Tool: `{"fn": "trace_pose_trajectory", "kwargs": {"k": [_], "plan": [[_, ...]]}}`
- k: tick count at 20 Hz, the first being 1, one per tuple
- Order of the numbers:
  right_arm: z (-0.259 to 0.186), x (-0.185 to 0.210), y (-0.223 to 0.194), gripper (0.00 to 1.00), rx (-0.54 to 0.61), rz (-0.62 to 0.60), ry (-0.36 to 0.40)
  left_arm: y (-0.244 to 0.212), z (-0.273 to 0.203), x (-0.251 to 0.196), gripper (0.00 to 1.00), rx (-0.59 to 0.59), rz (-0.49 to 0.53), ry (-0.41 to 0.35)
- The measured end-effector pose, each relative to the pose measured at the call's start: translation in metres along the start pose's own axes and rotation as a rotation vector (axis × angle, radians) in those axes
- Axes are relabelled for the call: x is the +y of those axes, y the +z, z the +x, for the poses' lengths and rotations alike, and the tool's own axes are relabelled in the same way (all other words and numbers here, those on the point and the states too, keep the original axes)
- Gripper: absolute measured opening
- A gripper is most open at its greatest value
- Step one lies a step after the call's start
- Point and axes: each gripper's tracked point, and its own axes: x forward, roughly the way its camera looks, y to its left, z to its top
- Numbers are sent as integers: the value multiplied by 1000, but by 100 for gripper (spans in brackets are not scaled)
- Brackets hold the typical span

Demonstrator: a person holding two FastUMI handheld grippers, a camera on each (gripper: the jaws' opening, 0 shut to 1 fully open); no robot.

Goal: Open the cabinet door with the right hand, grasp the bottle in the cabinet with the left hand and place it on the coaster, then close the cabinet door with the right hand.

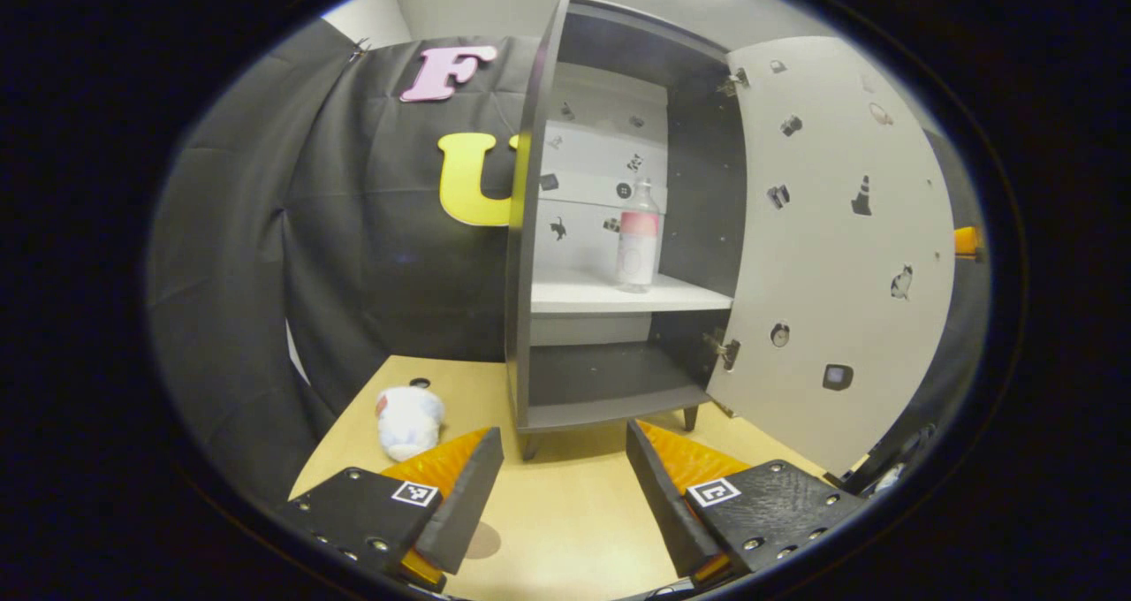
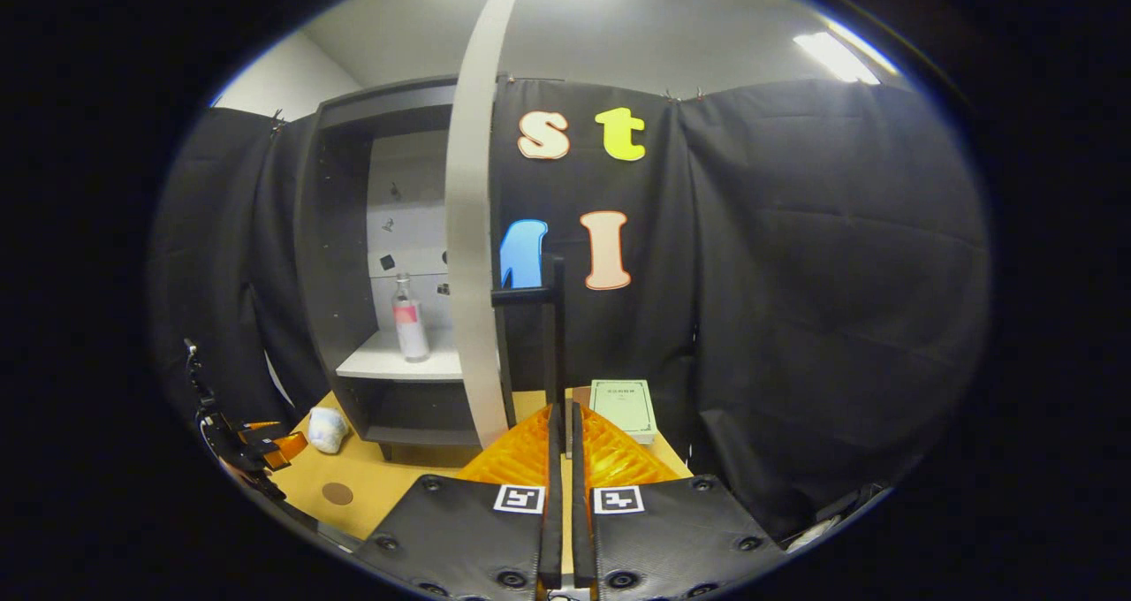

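Standing upright on the cabinet [image 1: 530,230] shelf, the bottle [image 1: 638,239] faces the left gripper [image 1: 564,486], whose fingers are spread apart. Door [image 1: 839,247] swung wide; right gripper [image 2: 561,460] pressed together on the door handle [image 2: 557,318]. Coaster [image 2: 337,493] on table [image 1: 565,513].

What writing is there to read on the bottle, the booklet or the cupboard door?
On the bottle: label print too blurred to read.
On the booklet: cover text too small to read.
On the cabinet door: small picture stickers, no words.
Nothing here is legible.
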Motion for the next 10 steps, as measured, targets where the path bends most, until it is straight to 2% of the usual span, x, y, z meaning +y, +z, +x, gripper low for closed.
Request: {"fn": "trace_pose_trajectory", "kwargs": {"k": [4,10], "plan": [[0,-17,0,6,-9,35,-91,17,21,-19,87,-7,29,-42],[15,-36,11,2,-55,103,-197,69,66,-43,85,-58,68,-66]]}}
